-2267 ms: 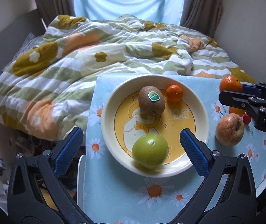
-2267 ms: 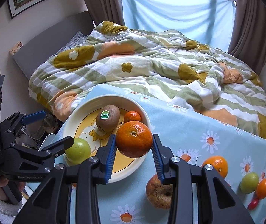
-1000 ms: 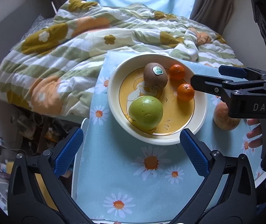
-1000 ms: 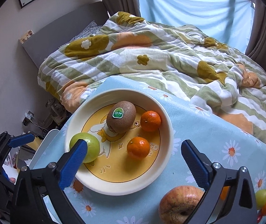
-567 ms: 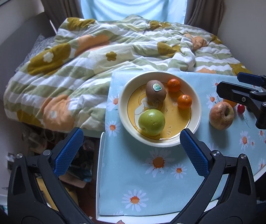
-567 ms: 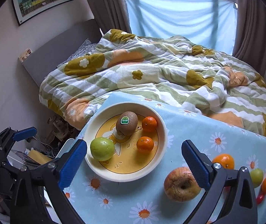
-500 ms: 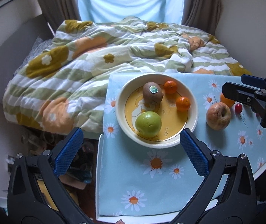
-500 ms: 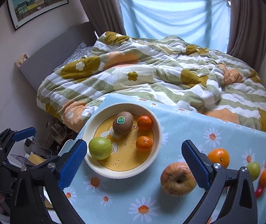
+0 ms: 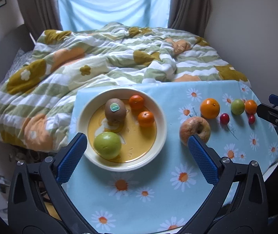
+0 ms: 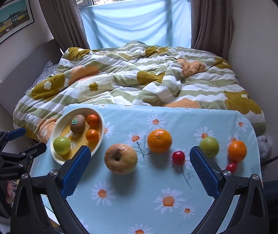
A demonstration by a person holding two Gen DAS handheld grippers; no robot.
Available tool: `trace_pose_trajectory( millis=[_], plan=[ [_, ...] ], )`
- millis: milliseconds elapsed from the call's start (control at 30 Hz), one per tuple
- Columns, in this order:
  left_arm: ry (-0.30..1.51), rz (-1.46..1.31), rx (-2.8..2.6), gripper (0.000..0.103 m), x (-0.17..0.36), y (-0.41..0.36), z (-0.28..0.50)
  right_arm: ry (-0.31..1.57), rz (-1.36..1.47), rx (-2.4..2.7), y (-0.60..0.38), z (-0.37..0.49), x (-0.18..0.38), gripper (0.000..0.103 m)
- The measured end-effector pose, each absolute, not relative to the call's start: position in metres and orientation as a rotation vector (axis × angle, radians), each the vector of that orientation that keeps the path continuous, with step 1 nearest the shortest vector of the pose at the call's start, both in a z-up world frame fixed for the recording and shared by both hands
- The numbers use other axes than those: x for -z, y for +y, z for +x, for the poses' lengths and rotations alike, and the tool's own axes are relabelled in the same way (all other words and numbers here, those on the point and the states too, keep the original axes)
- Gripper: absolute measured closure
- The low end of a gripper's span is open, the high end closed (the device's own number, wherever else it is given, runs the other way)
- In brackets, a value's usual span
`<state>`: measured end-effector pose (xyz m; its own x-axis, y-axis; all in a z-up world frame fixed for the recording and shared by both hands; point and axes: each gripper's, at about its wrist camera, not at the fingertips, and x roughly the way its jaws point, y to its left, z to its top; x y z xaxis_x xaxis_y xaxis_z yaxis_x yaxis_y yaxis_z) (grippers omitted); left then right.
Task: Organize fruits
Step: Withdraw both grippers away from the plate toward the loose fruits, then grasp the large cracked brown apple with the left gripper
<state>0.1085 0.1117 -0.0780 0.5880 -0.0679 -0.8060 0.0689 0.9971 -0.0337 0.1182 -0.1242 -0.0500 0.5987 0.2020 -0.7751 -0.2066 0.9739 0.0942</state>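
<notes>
Left gripper (image 10: 32, 141), open, reads "GenRobot.AI"; kiwi (image 10: 77, 123) wears a green sticker.

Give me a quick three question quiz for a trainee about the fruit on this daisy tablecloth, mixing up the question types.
1. True or false: the brown kiwi with the green sticker lies inside the round cream plate with the yellow centre.
2. How many fruits are on that plate?
3. Multiple choice: the open right gripper is nearest which loose fruit? A) wrinkled tan apple B) small green apple C) oval red tomato

Key: 1 true; 2 four; 3 A.
</notes>
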Motion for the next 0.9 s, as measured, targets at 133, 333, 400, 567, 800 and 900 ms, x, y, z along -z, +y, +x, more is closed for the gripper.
trace_pose_trajectory(
  millis=[133,333,400,567,800,900],
  plan=[
    [0.950,-0.023,0.073,0.000,0.086,0.079,0.115,0.903,-0.034,-0.255,-0.154,0.121,0.058,0.002],
    [0.958,-0.056,0.010,0.000,0.103,0.030,0.124,0.927,-0.062,-0.317,-0.197,0.133,0.083,0.002],
    [0.959,-0.067,-0.003,0.000,0.111,0.017,0.127,0.926,-0.082,-0.340,-0.209,0.138,0.091,0.002],
    [0.978,-0.086,-0.033,0.000,0.134,-0.007,0.136,0.931,-0.156,-0.392,-0.226,0.151,0.113,0.002],
    [0.988,-0.102,-0.099,0.000,0.162,-0.023,0.147,0.940,-0.236,-0.456,-0.237,0.174,0.142,0.003],
    [0.990,-0.104,-0.119,0.000,0.171,-0.025,0.153,0.950,-0.264,-0.476,-0.239,0.182,0.151,0.009]
  ],
)
